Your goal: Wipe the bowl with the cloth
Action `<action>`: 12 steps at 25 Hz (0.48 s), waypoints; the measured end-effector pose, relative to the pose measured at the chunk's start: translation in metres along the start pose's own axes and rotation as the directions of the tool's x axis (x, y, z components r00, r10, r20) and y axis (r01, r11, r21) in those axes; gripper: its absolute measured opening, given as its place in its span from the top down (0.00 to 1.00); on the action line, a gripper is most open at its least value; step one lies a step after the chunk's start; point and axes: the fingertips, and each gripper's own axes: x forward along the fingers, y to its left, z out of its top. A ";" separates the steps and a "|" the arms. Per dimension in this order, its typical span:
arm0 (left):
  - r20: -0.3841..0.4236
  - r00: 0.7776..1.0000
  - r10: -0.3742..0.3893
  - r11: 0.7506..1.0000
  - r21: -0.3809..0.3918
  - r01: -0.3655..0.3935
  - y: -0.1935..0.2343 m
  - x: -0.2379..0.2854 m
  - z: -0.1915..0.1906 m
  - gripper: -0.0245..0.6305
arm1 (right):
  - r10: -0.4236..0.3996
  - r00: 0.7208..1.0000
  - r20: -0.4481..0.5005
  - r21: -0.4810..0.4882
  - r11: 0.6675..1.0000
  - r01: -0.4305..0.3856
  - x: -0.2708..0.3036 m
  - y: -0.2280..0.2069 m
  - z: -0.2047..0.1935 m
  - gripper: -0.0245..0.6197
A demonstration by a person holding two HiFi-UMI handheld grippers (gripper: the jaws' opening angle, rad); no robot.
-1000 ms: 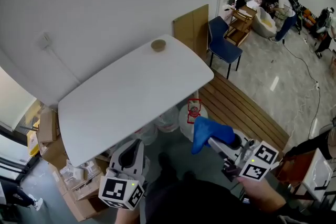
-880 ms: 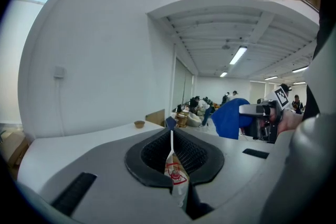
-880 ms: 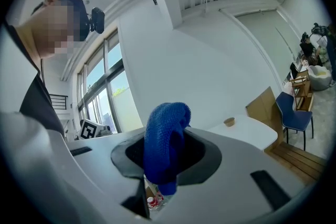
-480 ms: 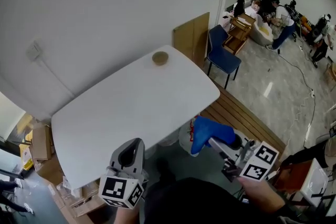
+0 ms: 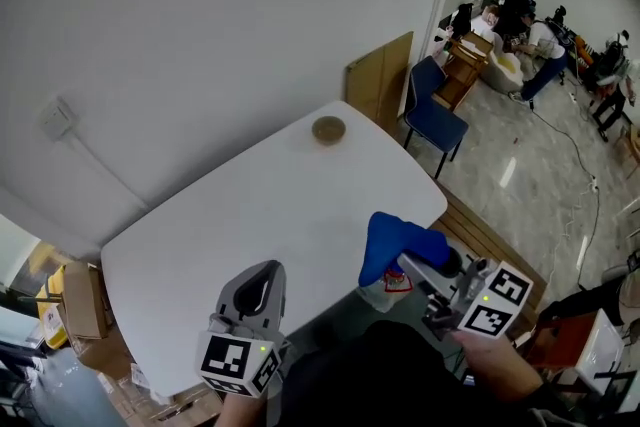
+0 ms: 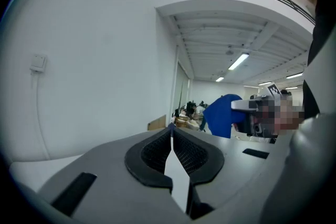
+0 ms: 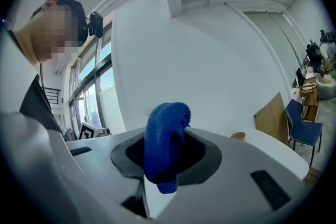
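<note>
A small tan bowl [image 5: 328, 129] stands at the far end of the white table [image 5: 230, 215]; the right gripper view shows the bowl [image 7: 237, 136] ahead and to the right. My right gripper [image 5: 404, 262] is shut on a blue cloth [image 5: 396, 241], which bulges up out of the jaws [image 7: 164, 139] and hangs over the table's near right corner. My left gripper [image 5: 262, 268] hovers over the near edge with its jaws shut and nothing between them [image 6: 171, 132]. In the left gripper view the blue cloth [image 6: 223, 115] shows to the right. Both grippers are far from the bowl.
A wooden board [image 5: 380, 80] leans on the wall behind the table, with a blue chair [image 5: 436, 111] beside it. A slatted wooden bench [image 5: 495, 245] lies right of the table. Cardboard boxes [image 5: 75, 300] sit at the lower left. People work at the far right [image 5: 520, 25].
Both grippers have moved forward toward the table and now reach over its near edge. The table and bowl have drawn closer. The blue cloth stays in the right gripper.
</note>
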 end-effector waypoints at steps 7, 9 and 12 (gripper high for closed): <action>-0.014 0.999 -0.035 0.999 0.008 0.035 0.024 0.039 0.007 0.93 | -0.009 0.999 -0.047 0.037 0.999 0.011 0.031 -0.022 -0.006 0.84; -0.024 0.999 -0.035 0.999 0.014 0.036 0.028 0.054 0.008 0.93 | -0.009 0.999 -0.046 0.045 0.999 0.011 0.035 -0.032 -0.004 0.84; -0.045 0.999 -0.030 0.999 0.025 0.031 0.031 0.079 0.009 0.93 | -0.008 0.999 -0.047 0.058 0.998 0.011 0.040 -0.053 0.000 0.84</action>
